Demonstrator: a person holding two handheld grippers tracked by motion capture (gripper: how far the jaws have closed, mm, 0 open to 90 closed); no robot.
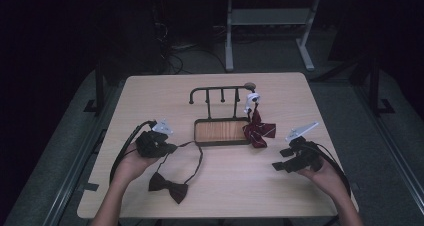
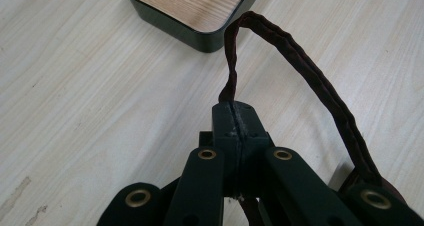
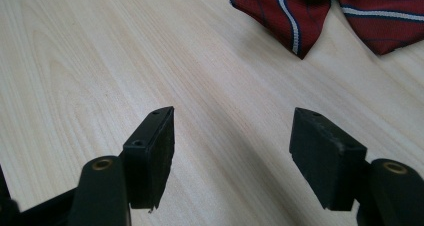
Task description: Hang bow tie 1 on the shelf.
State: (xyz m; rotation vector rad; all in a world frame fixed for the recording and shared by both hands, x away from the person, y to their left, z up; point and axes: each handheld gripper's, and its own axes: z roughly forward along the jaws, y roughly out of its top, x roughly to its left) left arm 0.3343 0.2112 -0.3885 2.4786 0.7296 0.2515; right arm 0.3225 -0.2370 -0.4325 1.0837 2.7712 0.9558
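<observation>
1. Nearest us on the surface (image 1: 240, 191) lies the dark bow tie (image 1: 168, 186), its knot and wings flat, long axis running roughly L-R w/ a slight tilt.
2. Its strap (image 2: 310, 71) loops up and away from the bow toward the left hand-held gripper (image 1: 167, 148), which sits just beyond and to the left of the bow. In the left gripper view the jaws are pressed fully together on the strap end, so we have the band pinched, bow hanging back toward the person.
3. The right hand-held gripper (image 3: 232, 151) hovers at the right side of the surface, jaws spread wide, nothing between them; it points inward toward the centre.
4. Key relation, as we judge it: the rack (image 1: 222, 98) w/ its pegs stands beyond and to the right of the left hand-held gripper, past the wooden tray base (image 1: 222, 132). So the strap has to travel fwd and right, loop kept open, to reach a peg. Left hand is the one already holding; right is free to spread the loop.
5. Farther right, the red striped bow tie (image 1: 259, 130) already hangs off the rack's right end, draping beside the tray.
6. Risk: loop may collapse before it clears a peg.
</observation>
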